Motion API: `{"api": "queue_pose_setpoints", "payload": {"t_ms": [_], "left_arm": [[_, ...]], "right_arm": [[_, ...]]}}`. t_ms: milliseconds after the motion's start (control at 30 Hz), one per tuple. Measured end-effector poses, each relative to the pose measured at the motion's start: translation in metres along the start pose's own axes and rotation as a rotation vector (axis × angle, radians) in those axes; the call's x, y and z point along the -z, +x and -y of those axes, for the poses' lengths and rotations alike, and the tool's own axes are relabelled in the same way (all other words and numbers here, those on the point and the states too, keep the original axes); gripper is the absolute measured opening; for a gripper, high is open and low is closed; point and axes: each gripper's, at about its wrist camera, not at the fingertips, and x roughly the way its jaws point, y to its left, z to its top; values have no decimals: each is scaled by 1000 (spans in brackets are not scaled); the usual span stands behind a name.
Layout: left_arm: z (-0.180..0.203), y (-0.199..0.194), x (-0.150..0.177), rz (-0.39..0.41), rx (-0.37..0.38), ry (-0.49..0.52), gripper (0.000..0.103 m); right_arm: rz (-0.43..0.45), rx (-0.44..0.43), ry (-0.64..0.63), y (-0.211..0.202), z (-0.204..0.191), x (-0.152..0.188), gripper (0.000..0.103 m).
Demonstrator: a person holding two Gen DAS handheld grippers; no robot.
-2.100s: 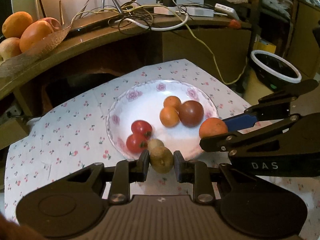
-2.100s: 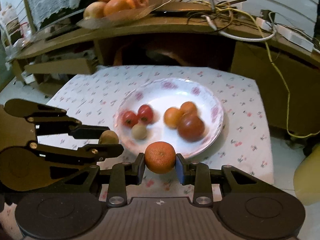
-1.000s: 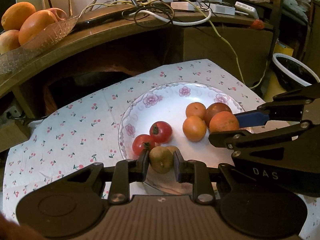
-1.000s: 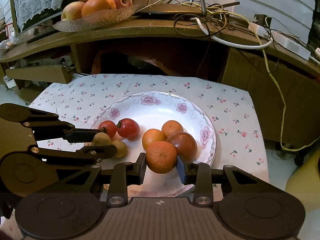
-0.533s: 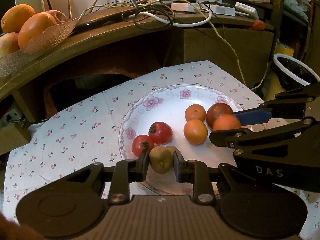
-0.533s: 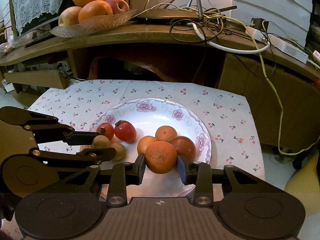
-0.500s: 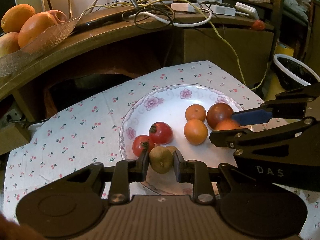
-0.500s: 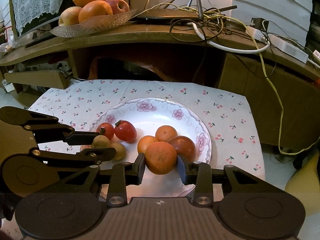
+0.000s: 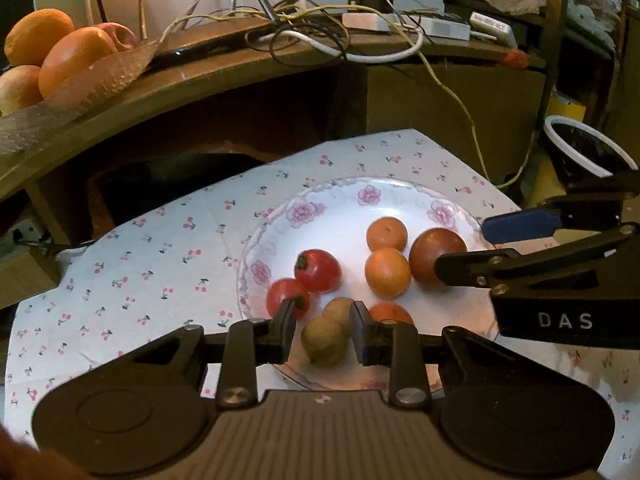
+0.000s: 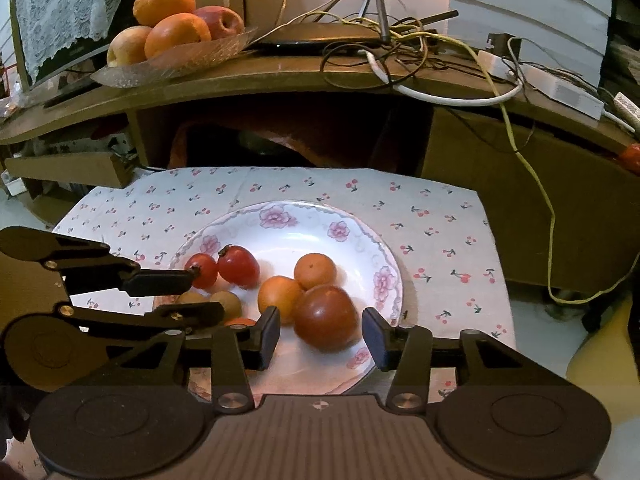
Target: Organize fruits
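A white flowered plate (image 9: 256,248) (image 10: 304,236) sits on a cherry-print cloth (image 9: 160,264). It holds two red tomatoes (image 9: 318,270), two small oranges (image 9: 387,272), a dark red tomato (image 10: 326,316) and a kiwi (image 9: 340,312). My left gripper (image 9: 323,324) hangs over the plate's near edge, its jaws opening. A second kiwi (image 9: 324,344) lies between them with a gap on each side. The jaws of my right gripper (image 10: 320,336) are opening too, and no fruit is pressed between them. A third orange (image 9: 390,314) (image 10: 240,322) lies on the plate, partly hidden behind the fingers.
A wooden shelf (image 10: 280,76) curves behind the cloth. On it stand a glass dish (image 10: 172,60) of large oranges and apples and a tangle of cables (image 10: 400,40). A black tub with a white rim (image 9: 580,148) stands off to the right. The cloth ends close beyond the plate.
Both grippers have opened. The orange has left the right gripper and lies on the plate near the kiwis. The left gripper's pads have come off the kiwi.
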Motion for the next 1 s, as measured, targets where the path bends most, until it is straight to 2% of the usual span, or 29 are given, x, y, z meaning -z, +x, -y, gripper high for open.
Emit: {"api": "queue_pose_setpoints", "payload": {"t_ms": [400, 500, 567, 1000], "left_arm": [[6, -23, 10, -9, -23, -11, 50], [11, -34, 13, -2, -29, -15, 57], [12, -41, 15, 5, -30, -30, 65], [14, -82, 36, 49, -123, -112, 90]], "right_arm": [[-9, 43, 21, -8, 5, 5, 48], [-13, 51, 16, -13, 3, 8, 49], [-14, 54, 24, -17, 4, 10, 52], [11, 64, 87, -60, 2, 36, 54]]}}
